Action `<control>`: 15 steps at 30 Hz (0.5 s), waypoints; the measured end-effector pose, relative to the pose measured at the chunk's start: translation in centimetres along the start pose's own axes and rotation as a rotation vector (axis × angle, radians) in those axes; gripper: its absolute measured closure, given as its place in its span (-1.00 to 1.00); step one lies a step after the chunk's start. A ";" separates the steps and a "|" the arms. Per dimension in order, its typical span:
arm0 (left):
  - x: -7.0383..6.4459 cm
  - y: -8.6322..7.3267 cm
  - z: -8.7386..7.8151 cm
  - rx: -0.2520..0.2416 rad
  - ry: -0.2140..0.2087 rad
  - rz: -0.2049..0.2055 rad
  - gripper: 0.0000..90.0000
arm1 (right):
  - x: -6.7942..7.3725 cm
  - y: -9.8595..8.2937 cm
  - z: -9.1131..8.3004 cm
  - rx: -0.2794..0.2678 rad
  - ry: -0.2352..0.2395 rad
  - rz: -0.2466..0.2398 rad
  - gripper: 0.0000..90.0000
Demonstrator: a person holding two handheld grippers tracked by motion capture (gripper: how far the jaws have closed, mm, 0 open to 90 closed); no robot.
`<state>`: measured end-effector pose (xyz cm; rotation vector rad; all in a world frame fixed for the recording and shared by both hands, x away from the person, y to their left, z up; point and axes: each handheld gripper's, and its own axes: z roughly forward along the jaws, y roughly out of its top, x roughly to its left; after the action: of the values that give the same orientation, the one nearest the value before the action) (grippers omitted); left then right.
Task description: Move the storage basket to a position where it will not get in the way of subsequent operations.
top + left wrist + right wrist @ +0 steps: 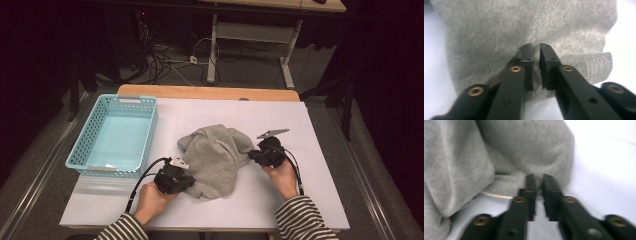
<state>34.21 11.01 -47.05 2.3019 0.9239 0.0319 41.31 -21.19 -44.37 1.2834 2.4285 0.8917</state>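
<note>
1. Two grippers, both at the grey garment (215,157), lying crumpled in the middle of the high view.
2. Left gripper (536,53): jaws drawn close with a thin gap, pinching a fold of grey cloth near the hemmed edge (596,63); in the high view, left gripper (186,181) at the garment's lower left edge, held by the left hand (150,200).
3. Right gripper (538,182): jaws nearly together, nipping a rolled fold at the centre of the frame; a pale band (496,195) peeking from under the cloth just left of the jaws. In the high view, right gripper (252,156) at the garment's right edge, right hand (282,177) behind it.
4. Striped sleeves (305,220) entering from the bottom edge.
5. White table (325,200) beneath, garment resting on it.
6. Turquoise basket (82,145) at left of the high view, apart from the garment.
7. Cables (165,60) on the floor at upper centre.
</note>
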 end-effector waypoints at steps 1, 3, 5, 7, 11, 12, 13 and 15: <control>0.0 0.0 0.0 0.002 0.001 0.003 0.88 | 0.2 -0.3 0.0 -0.011 0.007 0.001 0.59; -0.1 0.0 -0.1 0.006 0.001 0.005 0.90 | 0.6 -1.1 -0.2 -0.039 0.030 0.016 0.48; 0.0 0.1 -0.2 0.011 -0.008 -0.001 0.92 | 1.1 -1.4 -0.4 -0.033 0.045 0.022 0.36; 0.0 0.0 -0.5 0.017 -0.008 0.000 0.92 | 1.5 -1.6 -1.0 -0.058 0.061 0.013 0.32; -0.3 0.0 -1.3 -0.002 0.003 0.014 0.92 | 2.7 -2.1 -1.0 -0.058 0.067 -0.016 0.24; -0.4 0.0 -1.6 -0.005 0.007 0.017 0.92 | 2.9 -2.2 -0.9 -0.052 0.066 -0.028 0.24; -0.4 -0.1 -1.8 -0.009 0.015 0.018 0.92 | 3.1 -2.2 -0.8 -0.047 0.074 -0.025 0.23; -0.2 -0.2 -2.4 -0.014 0.033 0.018 0.93 | 3.3 -2.3 -0.7 -0.048 0.078 -0.030 0.19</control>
<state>33.28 12.35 -45.23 2.3033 0.9171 0.0833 37.56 -19.81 -45.05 1.2146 2.4620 1.0036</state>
